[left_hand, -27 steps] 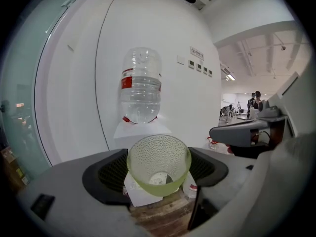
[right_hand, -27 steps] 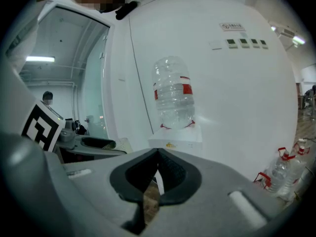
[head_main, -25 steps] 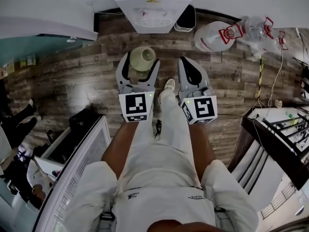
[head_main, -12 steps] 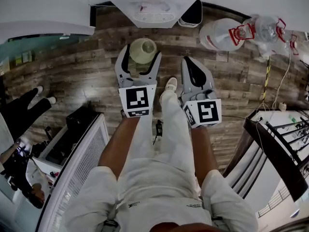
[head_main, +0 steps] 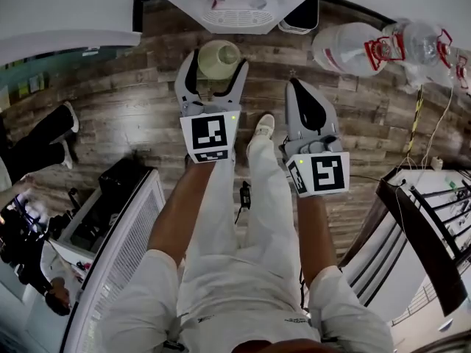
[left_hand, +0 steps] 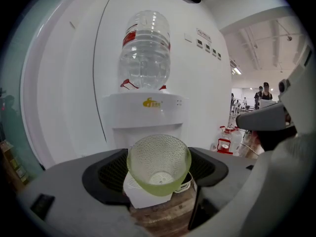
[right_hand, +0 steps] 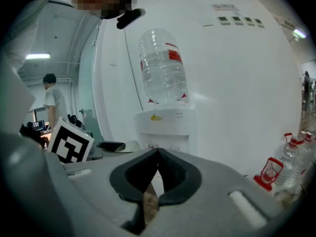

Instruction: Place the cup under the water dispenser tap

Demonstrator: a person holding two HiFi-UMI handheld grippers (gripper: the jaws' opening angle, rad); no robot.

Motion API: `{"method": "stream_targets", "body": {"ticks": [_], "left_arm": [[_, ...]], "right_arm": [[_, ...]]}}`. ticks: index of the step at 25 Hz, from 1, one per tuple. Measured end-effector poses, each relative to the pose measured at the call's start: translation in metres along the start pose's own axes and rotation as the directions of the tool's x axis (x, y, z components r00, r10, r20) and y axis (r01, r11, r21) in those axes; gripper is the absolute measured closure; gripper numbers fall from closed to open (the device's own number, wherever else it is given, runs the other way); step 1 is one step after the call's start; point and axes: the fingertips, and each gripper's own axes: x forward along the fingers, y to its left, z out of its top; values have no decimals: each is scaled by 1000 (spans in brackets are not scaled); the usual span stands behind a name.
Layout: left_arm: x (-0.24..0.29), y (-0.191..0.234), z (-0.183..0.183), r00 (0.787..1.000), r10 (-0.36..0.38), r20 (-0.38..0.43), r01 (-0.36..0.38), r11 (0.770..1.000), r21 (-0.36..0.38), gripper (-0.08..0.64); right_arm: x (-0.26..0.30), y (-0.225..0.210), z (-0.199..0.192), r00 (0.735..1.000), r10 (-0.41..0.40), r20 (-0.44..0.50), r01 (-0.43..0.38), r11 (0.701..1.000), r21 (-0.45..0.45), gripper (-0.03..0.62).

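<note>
A pale green textured cup (head_main: 218, 59) (left_hand: 159, 164) sits upright between the jaws of my left gripper (head_main: 214, 69) (left_hand: 158, 174), which is shut on it. The white water dispenser (head_main: 237, 4) (left_hand: 146, 111) stands just ahead, a clear bottle (left_hand: 146, 51) on top; its tap recess (left_hand: 148, 132) shows right behind the cup. My right gripper (head_main: 303, 98) (right_hand: 157, 174) hangs beside the left one, to its right, shut and empty, pointing at the same dispenser (right_hand: 165, 127).
The floor is wooden planks (head_main: 132, 116). Spare water bottles (head_main: 368, 48) lie at the dispenser's right, with red-handled ones (right_hand: 270, 174) by the wall. A white radiator-like unit (head_main: 118, 248) stands at my left, a dark rack (head_main: 419, 219) at my right. People stand in the distance.
Both grippers and I have moved closer to the dispenser, the cup carried forward in the left gripper. A bystander's feet at the left have shifted.
</note>
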Motion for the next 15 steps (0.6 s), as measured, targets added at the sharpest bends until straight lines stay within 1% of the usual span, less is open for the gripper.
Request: {"method": "stream_targets", "body": {"ticks": [9, 15], "left_arm": [[49, 19, -46, 1000, 5, -15, -4, 999, 46, 190], [84, 32, -67, 999, 15, -28, -13, 999, 51, 190]], "right_arm": [[17, -12, -32, 1000, 7, -25, -6, 1000, 9, 594], [30, -26, -43, 999, 5, -41, -4, 1000, 13, 594]]}}
